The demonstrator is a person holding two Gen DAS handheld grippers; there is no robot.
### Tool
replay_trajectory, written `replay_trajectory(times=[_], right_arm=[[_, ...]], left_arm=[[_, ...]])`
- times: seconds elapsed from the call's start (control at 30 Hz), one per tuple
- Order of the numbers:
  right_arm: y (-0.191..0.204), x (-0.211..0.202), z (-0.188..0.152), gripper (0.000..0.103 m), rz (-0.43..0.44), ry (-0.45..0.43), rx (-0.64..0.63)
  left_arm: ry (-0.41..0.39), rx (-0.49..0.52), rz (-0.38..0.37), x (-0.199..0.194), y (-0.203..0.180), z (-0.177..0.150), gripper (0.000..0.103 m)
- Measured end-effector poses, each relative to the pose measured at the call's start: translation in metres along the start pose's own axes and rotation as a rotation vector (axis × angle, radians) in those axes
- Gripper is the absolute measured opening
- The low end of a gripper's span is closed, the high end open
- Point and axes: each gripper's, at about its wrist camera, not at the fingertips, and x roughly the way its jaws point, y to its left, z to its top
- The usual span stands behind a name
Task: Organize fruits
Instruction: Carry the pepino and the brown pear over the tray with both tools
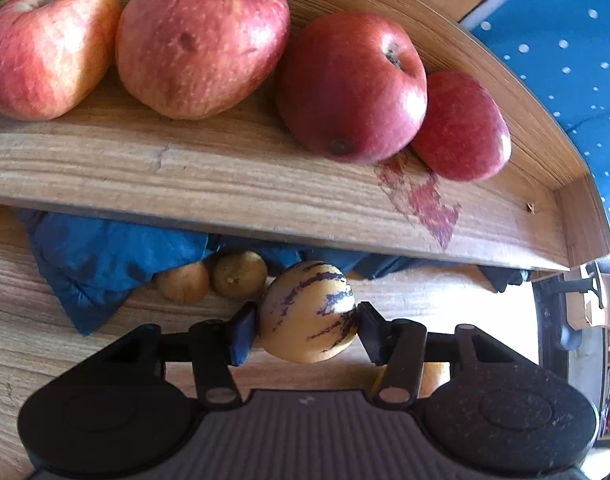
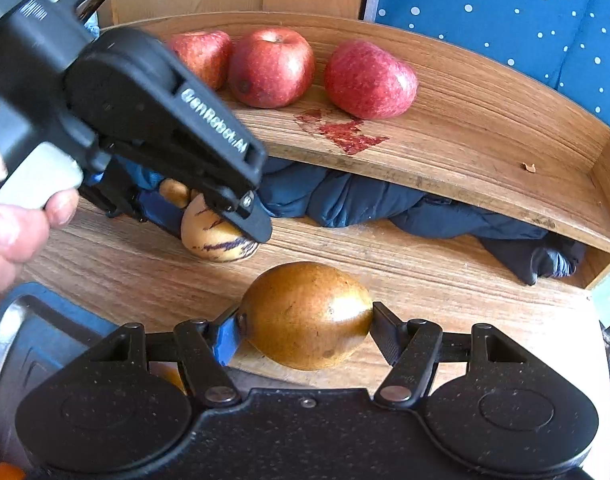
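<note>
Peeking out, left side: two small brown fruits (image 1: 213, 280) sit half tucked under a rumpled blue cloth (image 1: 101, 256) beneath the wooden shelf (image 1: 185, 168); hard to say what they are, figs maybe.
Apples, shelf: four red apples (image 1: 201, 40) in a row in the left wrist view, the leftmost cut off by the frame edge; the right wrist view only shows three, since the other gripper blocks the rest.
Stain: a reddish smear (image 1: 421, 196) on the shelf just in front of the right-hand apples.
Left gripper (image 1: 307, 320): jaws pinched on a yellow purple-striped melon (image 1: 309, 312), pads touching both sides, fruit down at the wooden tabletop (image 1: 65, 344), near the brown fruits. Can't tell if it's resting or just off the surface.
Left hand (image 2: 13, 224): only fingers and a thumb show at the frame's left edge, wrapped round the grey handle, gripper angled down toward the right.
Right gripper (image 2: 305, 326): jaws clamped on a brown pear (image 2: 305, 316), held lengthwise between the pads, over the tabletop in front of the melon.
Orange bit: something orange (image 1: 433, 376) behind the left gripper's right finger, mostly hidden.
Backdrop: blue dotted fabric (image 2: 505, 20) behind the shelf.
</note>
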Motion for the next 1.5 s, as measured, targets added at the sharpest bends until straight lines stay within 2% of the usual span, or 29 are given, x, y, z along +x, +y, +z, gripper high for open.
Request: replay_trajectory(times=[0.33, 0.6, 0.83, 1.07, 1.33, 1.5], right_arm=[[0.005, -0.032, -0.004, 0.068, 0.005, -0.070, 0.028], [0.031, -0.077, -0.021, 0.068, 0.066, -0.107, -0.014], [0.056, -0.103, -0.040, 0.068, 0.131, -0.092, -0.067], [0.079, -0.118, -0.056, 0.068, 0.190, -0.067, -0.132], [0.098, -0.117, -0.072, 0.068, 0.213, -0.016, -0.203], [0.096, -0.112, -0.074, 0.068, 0.227, 0.008, -0.198]], left_arm=[[-0.008, 0.062, -0.014, -0.022, 0.008, -0.029, 0.057], [-0.048, 0.059, -0.005, -0.062, 0.016, -0.052, 0.057], [-0.085, 0.027, 0.015, -0.093, 0.030, -0.084, 0.057], [-0.080, -0.015, 0.041, -0.103, 0.041, -0.124, 0.057], [-0.053, -0.059, 0.078, -0.108, 0.055, -0.162, 0.057], [-0.042, -0.058, 0.107, -0.110, 0.057, -0.174, 0.057]])
